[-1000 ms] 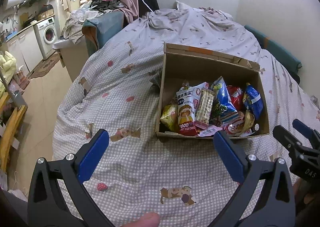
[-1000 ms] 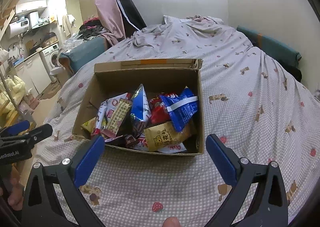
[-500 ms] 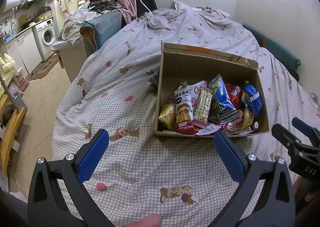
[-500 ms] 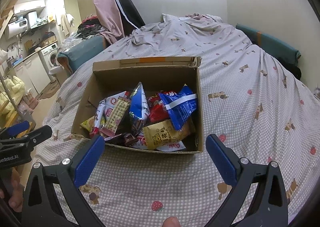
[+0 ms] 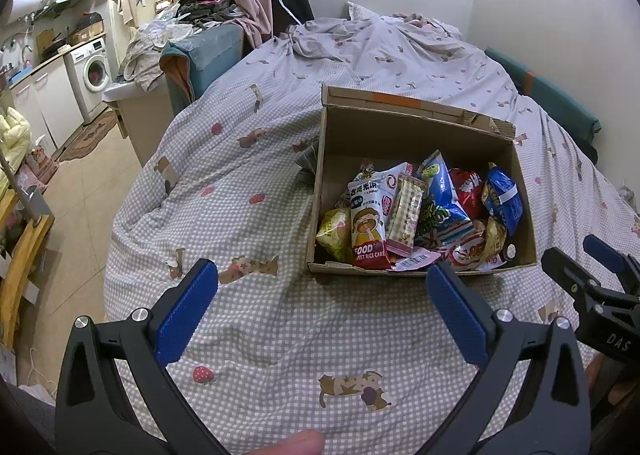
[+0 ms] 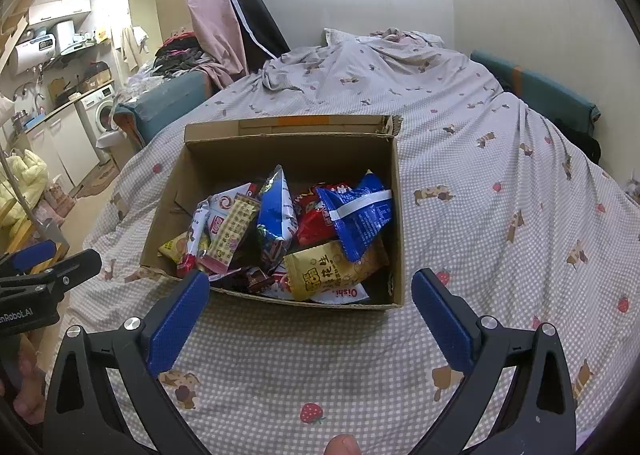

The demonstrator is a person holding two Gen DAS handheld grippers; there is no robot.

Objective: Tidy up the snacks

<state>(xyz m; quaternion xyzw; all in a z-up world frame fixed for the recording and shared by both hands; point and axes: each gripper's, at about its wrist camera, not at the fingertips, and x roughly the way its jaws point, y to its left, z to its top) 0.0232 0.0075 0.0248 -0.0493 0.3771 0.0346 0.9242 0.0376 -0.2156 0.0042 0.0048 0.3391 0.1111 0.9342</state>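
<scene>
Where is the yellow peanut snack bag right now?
In the right wrist view the yellow peanut snack bag lies inside the cardboard box, near its front right corner, just below the blue bag and atop a white packet.

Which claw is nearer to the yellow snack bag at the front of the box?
Right. The right claw hangs open just before the yellow snack bag; the left claw, also open, is off the cardboard box's left front corner.

The cardboard box (image 6: pixel 394 223) is open on top, so its packed snacks (image 6: pixel 304 231) are reachable from above; bare bed (image 6: pixel 500 215) lies around its upright walls
</scene>
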